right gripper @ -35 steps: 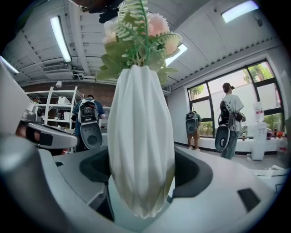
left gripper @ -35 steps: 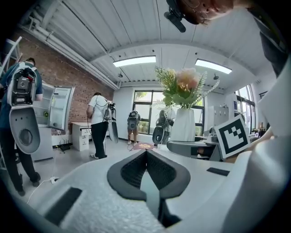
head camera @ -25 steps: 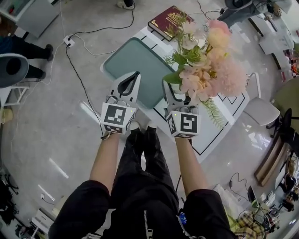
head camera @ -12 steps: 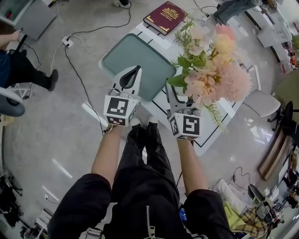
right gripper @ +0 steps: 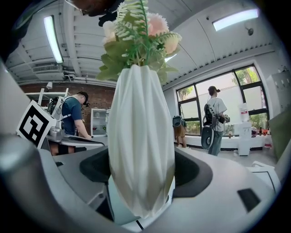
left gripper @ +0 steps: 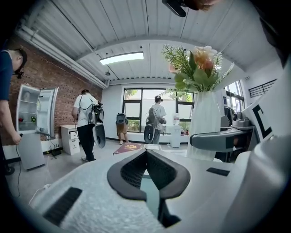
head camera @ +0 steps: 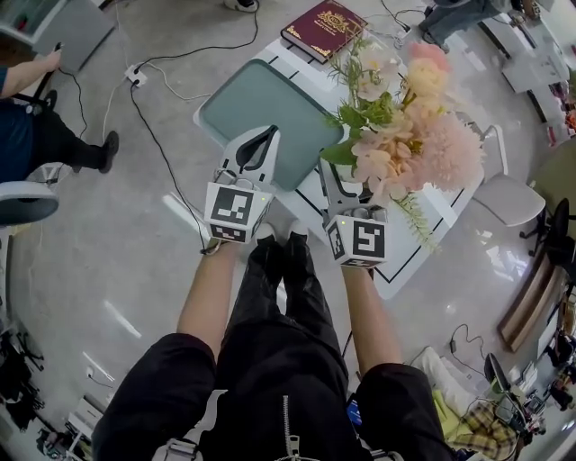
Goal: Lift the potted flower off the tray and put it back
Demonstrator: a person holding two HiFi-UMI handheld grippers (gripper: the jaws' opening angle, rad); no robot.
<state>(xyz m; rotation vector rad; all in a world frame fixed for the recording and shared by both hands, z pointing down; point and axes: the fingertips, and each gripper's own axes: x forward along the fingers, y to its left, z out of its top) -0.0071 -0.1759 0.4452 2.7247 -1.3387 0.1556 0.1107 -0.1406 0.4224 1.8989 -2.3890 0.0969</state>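
Little has changed in the last second: the right gripper [head camera: 335, 183] still clamps its jaws on the white ribbed vase [right gripper: 141, 136] and holds it up off the tray [head camera: 256, 112]. The pink flowers [head camera: 409, 135] lean out over the table's right side. Only the seated person [head camera: 27, 117] at the left has shifted.

The left gripper [head camera: 264, 140] hangs level with the right one, over the tray's near edge, jaws closed on nothing. Both forearms reach straight forward from the body.

The green tray lies at the left end of a low white table [head camera: 423, 225], and a red book [head camera: 322, 27] lies at the table's far corner. Cables trail across the grey floor [head camera: 117, 252]. Beyond are a brick wall [left gripper: 41, 73], an open fridge [left gripper: 38, 123] and people standing by the windows [left gripper: 86, 123].
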